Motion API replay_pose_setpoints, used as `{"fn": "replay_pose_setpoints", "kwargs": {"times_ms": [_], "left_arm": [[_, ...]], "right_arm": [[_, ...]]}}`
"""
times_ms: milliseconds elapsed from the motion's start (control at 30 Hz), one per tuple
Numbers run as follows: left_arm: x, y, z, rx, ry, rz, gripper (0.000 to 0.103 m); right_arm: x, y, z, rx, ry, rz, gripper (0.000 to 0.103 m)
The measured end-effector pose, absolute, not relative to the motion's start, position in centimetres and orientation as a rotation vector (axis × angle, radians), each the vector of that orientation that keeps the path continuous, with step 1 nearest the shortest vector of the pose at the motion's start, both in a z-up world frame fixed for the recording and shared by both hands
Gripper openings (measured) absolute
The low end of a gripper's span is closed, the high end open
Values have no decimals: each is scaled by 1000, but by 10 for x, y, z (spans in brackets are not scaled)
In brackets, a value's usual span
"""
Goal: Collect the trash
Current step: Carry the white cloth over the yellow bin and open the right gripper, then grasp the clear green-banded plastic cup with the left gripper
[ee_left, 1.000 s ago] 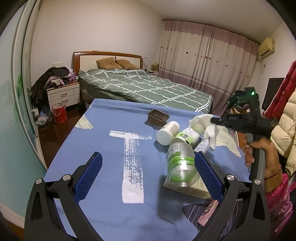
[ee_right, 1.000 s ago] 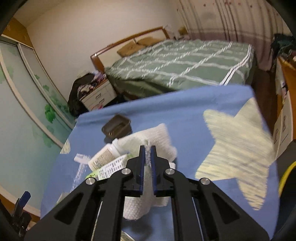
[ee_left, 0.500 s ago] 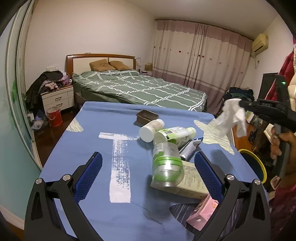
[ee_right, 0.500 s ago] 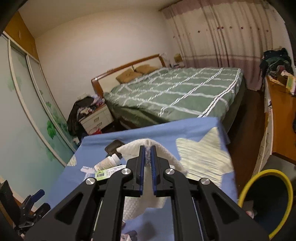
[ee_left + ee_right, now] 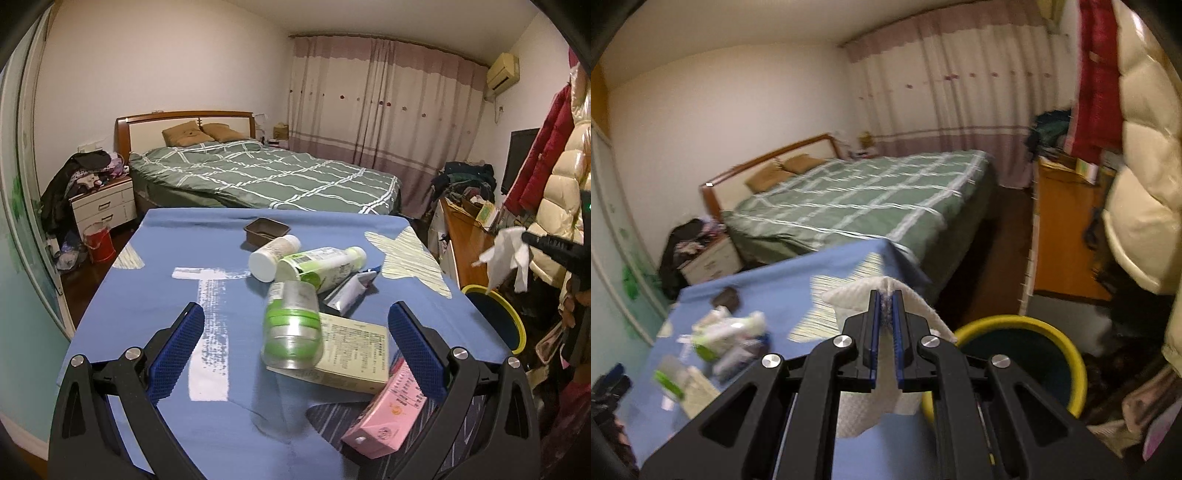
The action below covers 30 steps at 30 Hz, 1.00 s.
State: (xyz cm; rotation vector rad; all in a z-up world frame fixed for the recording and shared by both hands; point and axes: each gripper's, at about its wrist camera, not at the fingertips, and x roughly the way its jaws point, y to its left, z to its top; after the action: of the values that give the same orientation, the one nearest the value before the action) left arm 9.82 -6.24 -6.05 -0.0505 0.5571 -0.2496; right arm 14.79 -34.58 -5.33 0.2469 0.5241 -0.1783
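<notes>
Tissue [image 5: 866, 402] hangs pinched in the right gripper [image 5: 885, 314], tilted downward beside the yellow-rimmed bin [image 5: 1049, 334]; left gripper [image 5: 295, 339] gapes empty.

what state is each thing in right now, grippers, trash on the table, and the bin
right gripper: shut on the white tissue, near the bin
left gripper: open, empty, over the table
clear bottle: lying on the cream box
green-label bottle: lying on its side
white-capped bottle: lying on its side
tube: lying flat
pink carton: at the table edge
brown tray: upright
yellow-rimmed bin: open
</notes>
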Motion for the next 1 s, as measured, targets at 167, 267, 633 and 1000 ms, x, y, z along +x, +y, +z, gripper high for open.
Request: {"fn": "replay_pose_setpoints", "kwargs": {"times_ms": [167, 267, 633, 1000], "left_arm": [[97, -74, -58, -29, 556, -265, 98], [97, -79, -57, -19, 557, -270, 98], [95, -92, -56, 4, 561, -282, 98], [104, -88, -68, 2, 598, -267, 98]], "right_arm": [[145, -381, -86, 238, 583, -289, 8], [145, -395, -104, 243, 619, -330, 8], [143, -418, -128, 268, 646, -390, 31], [131, -411, -131, 294, 642, -367, 31]]}}
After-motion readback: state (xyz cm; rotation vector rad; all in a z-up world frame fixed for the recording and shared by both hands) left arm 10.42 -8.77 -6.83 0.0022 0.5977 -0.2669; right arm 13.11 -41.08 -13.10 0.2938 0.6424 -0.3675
